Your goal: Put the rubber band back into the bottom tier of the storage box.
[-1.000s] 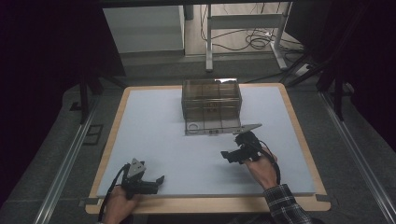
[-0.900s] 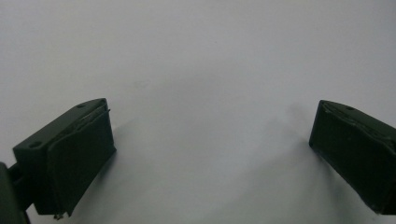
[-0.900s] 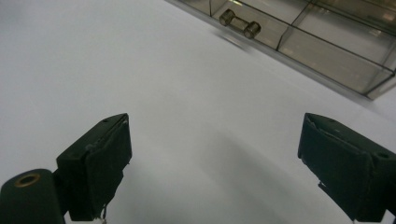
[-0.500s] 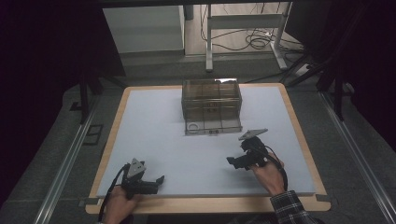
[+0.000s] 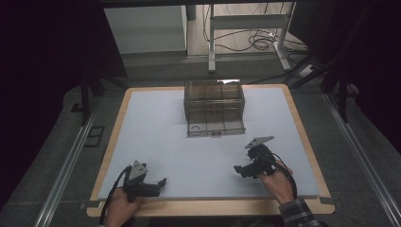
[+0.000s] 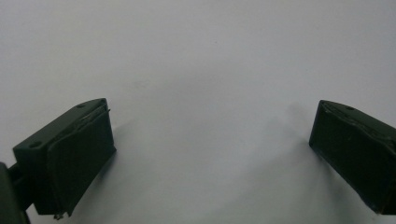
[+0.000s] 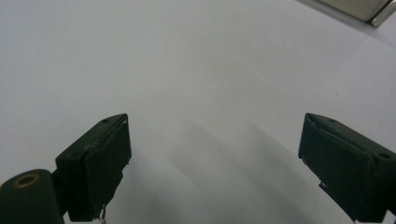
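High view showed a clear compartment box (image 5: pixel 214 108) at the far centre of the white table (image 5: pixel 156 132), long axis left to right, open front facing the person. Well apart from it, the left gripper (image 5: pixel 153 184) and right gripper (image 5: pixel 242 170) rested near the front edge, jaws wide, empty.

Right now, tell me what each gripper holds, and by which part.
Nothing is held. The left gripper and the right gripper both have jaws spread wide over the bare white tabletop.
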Demonstrator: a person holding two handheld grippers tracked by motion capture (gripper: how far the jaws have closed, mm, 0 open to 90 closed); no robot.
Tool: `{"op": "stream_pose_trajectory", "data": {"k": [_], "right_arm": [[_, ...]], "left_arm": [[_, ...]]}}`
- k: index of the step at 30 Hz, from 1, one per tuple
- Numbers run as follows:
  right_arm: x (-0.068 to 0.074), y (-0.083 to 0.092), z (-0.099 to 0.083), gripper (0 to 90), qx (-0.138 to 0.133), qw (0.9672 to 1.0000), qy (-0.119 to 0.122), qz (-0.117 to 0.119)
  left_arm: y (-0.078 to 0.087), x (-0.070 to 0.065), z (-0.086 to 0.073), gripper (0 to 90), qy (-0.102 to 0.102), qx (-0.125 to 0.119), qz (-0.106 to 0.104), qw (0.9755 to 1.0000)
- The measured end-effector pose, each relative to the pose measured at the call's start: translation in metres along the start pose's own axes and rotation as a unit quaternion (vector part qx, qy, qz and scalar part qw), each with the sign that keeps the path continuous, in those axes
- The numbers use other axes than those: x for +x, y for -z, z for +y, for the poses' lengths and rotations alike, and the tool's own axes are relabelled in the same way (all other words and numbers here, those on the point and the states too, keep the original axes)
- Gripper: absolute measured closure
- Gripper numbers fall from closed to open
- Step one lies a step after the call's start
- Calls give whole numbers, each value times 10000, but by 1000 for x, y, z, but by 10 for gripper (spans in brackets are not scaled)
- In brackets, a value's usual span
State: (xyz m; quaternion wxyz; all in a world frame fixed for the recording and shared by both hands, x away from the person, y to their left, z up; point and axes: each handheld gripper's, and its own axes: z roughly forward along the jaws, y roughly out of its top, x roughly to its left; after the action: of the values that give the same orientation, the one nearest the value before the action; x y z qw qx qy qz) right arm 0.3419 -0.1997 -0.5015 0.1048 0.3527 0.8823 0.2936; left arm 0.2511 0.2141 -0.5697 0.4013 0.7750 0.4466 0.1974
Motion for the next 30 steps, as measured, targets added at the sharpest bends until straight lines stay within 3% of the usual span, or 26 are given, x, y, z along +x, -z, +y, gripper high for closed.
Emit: {"op": "stream_pose_trajectory", "data": {"k": [30], "right_arm": [[6, 4, -21, 92, 281, 9995, 137, -59]], "left_arm": [[0, 0, 0, 0, -2, -1, 2, 10000]]}}
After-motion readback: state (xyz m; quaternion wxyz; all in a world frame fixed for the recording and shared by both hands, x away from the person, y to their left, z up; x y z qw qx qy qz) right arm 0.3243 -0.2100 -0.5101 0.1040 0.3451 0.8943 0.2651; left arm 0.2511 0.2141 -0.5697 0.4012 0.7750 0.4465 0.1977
